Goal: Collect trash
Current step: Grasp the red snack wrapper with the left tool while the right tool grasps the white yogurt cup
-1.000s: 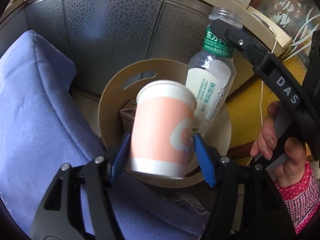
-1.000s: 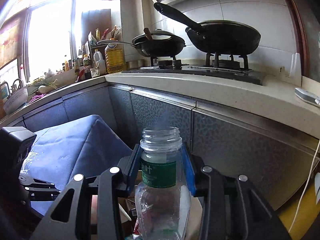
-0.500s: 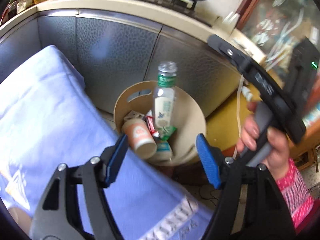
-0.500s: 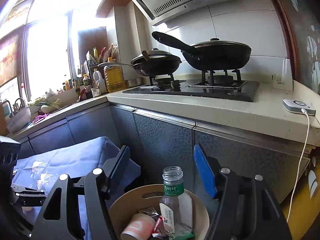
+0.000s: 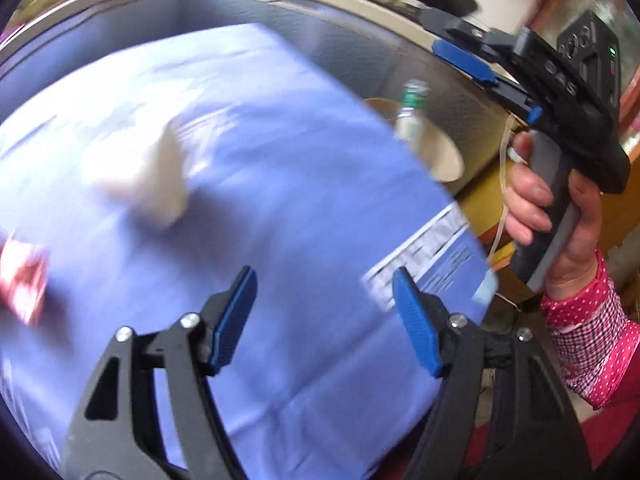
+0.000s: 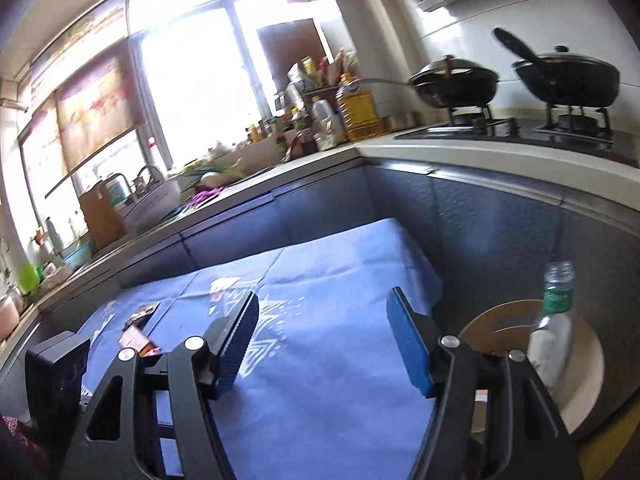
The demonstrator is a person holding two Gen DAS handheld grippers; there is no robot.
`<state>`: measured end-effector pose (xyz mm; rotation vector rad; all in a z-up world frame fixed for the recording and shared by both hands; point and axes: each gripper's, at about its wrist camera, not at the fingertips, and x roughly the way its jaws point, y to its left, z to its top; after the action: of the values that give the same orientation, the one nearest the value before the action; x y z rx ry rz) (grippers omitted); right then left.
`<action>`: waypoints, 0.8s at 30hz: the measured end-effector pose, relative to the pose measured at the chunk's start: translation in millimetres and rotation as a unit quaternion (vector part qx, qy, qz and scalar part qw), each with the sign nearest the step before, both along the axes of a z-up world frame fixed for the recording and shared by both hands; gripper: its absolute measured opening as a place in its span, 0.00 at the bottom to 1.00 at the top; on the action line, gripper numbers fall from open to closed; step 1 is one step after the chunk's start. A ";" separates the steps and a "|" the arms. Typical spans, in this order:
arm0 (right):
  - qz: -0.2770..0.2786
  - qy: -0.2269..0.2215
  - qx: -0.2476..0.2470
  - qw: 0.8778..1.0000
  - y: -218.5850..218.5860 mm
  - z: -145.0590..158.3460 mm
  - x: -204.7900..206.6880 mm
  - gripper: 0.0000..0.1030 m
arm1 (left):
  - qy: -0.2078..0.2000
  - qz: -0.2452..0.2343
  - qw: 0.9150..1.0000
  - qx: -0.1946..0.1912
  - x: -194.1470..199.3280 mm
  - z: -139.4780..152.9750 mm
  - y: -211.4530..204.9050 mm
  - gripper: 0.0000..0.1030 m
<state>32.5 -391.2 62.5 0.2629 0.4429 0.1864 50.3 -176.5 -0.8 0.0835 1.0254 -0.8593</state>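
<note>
— Two scraps from the left wrist: white wad (image 5: 160, 184) ahead and left of the left gripper (image 5: 324, 316), red wrapper (image 5: 22, 280) far left on the blue cloth (image 5: 300, 200). Blurred, long axes unclear. Jaws wide, holding nothing.
— And from the right wrist?
— Right gripper (image 6: 322, 344) just spread open, likewise empty. Small wrappers (image 6: 138, 332) ahead-left; bottle (image 6: 554, 320) upright in the bin (image 6: 584, 360), off right.
— Nearer hand?
— Probably the left, for the wad.
</note>
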 end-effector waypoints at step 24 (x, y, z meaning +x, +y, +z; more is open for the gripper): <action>0.088 0.106 -0.081 0.987 136.7 -49.8 82.3 0.53 | 0.139 0.253 0.951 -0.112 105.7 -33.9 174.0 0.71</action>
<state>114.8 -254.5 12.7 0.0838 0.6904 0.2953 156.0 -2.5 -34.7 -0.4897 1.1352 -0.5163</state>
